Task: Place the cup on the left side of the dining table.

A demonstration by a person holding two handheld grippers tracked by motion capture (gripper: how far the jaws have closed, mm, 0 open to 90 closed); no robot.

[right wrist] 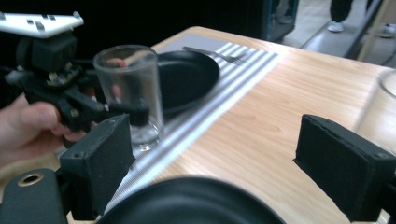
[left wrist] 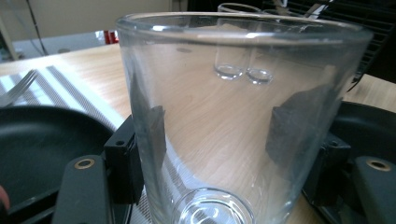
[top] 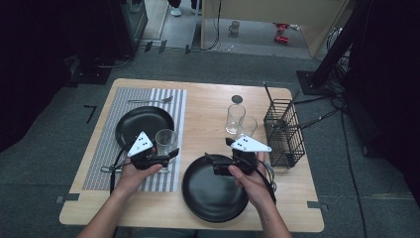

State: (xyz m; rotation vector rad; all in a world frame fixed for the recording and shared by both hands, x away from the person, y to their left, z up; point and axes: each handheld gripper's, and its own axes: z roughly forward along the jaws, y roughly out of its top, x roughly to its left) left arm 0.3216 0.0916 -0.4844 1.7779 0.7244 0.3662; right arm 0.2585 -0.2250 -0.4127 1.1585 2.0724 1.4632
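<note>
In the high view, the left gripper point(top: 171, 154) is clamping a clear glass point(top: 165, 142) standing on the striped placemat point(top: 101, 148), just right of the far black plate point(top: 140, 124). In the left gripper view, both pads are pressing the glass's point(left wrist: 224, 116) sides. In the right gripper view, the right gripper point(right wrist: 219, 163) is hovering with jaws apart and empty above the near black plate point(right wrist: 187, 205).

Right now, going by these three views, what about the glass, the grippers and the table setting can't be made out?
- Glass foot: cut off by the bottom edge of the left gripper view; whether it rests on the placemat cannot be told.
- Utensil on the placemat: the left gripper and hand cover it in the high view.
- Wire basket contents: too small in the high view.
- Second glass: cut off by the right gripper view's edge.
</note>
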